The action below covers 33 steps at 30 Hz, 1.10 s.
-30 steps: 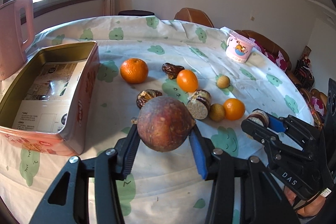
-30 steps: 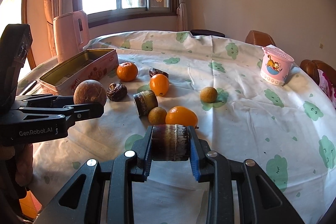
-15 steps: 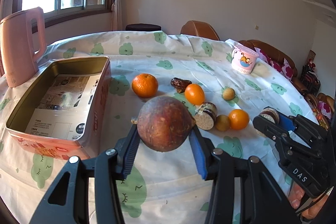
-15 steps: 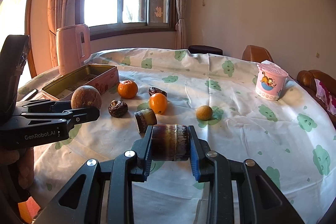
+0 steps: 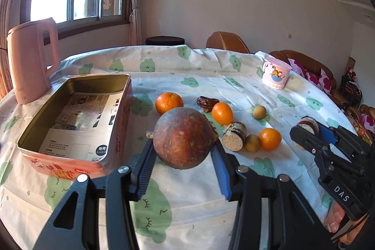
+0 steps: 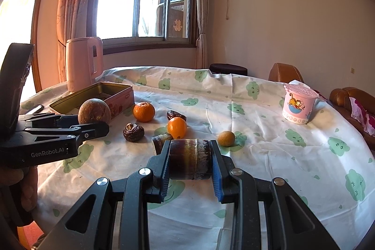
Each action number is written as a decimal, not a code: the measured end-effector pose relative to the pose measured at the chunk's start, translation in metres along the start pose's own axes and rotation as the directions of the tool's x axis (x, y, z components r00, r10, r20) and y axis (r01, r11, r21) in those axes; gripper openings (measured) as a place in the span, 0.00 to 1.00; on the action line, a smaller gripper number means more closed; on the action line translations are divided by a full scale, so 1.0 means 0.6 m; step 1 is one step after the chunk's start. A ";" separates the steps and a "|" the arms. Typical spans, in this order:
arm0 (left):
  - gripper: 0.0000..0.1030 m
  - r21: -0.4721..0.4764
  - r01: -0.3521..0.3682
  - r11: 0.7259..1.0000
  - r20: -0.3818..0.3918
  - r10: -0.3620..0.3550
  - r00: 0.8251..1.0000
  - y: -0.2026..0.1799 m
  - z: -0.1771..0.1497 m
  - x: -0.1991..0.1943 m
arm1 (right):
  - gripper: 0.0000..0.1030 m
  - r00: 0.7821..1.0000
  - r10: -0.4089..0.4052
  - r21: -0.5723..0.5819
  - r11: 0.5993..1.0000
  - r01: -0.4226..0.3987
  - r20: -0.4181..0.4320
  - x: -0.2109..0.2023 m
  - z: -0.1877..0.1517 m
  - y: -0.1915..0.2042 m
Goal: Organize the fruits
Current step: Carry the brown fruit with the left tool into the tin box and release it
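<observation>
My left gripper (image 5: pixel 183 147) is shut on a round brown passion fruit (image 5: pixel 184 138) and holds it above the tablecloth, right of the open pink tin (image 5: pixel 117 109). My right gripper (image 6: pixel 190 159) is shut on a dark sugarcane piece (image 6: pixel 189 159), held above the table's front; it also shows in the left wrist view (image 5: pixel 307 130). On the cloth lie a mandarin (image 5: pixel 169 102), a date (image 5: pixel 207 102), two small oranges (image 5: pixel 222 113) (image 5: pixel 270 139), a second cane piece (image 5: pixel 234 136) and two longans (image 5: pixel 259 112) (image 5: pixel 252 143). A wrinkled dark fruit (image 6: pixel 133 132) shows in the right wrist view.
A pink kettle (image 5: pixel 31 57) stands behind the tin at the far left. A pink cartoon cup (image 5: pixel 276 75) stands at the far right. Brown chairs (image 5: pixel 227 42) ring the round table (image 5: pixel 164 60). A paper sheet lines the tin's bottom.
Both grippers have risen and pulled back from the table, still holding the passion fruit and the cane piece. The fruits on the cloth have not moved.
</observation>
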<state>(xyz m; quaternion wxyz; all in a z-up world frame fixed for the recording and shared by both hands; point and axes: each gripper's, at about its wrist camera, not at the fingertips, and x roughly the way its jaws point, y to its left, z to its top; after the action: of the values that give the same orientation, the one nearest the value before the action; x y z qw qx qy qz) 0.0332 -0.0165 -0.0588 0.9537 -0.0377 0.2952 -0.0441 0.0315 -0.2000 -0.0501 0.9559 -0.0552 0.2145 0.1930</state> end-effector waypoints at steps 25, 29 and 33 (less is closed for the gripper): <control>0.48 0.032 -0.057 0.998 0.092 0.054 0.994 -0.004 0.011 -0.035 | 0.31 0.995 0.012 -0.025 1.000 -0.010 0.094 -0.032 0.016 0.013; 0.48 0.038 -0.068 0.997 0.110 0.064 0.992 -0.002 0.017 -0.042 | 0.31 0.995 0.019 -0.029 0.999 -0.016 0.101 -0.034 0.025 0.015; 0.48 0.038 -0.077 0.996 0.108 0.072 0.991 0.009 0.025 -0.045 | 0.31 0.995 0.041 -0.025 0.999 -0.039 0.090 -0.028 0.038 0.019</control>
<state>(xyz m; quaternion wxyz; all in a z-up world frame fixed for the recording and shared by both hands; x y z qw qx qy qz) 0.0198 -0.0074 -0.0318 0.9696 -0.0088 0.2441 -0.0125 0.0222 -0.1911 -0.0224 0.9598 -0.0531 0.1697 0.2170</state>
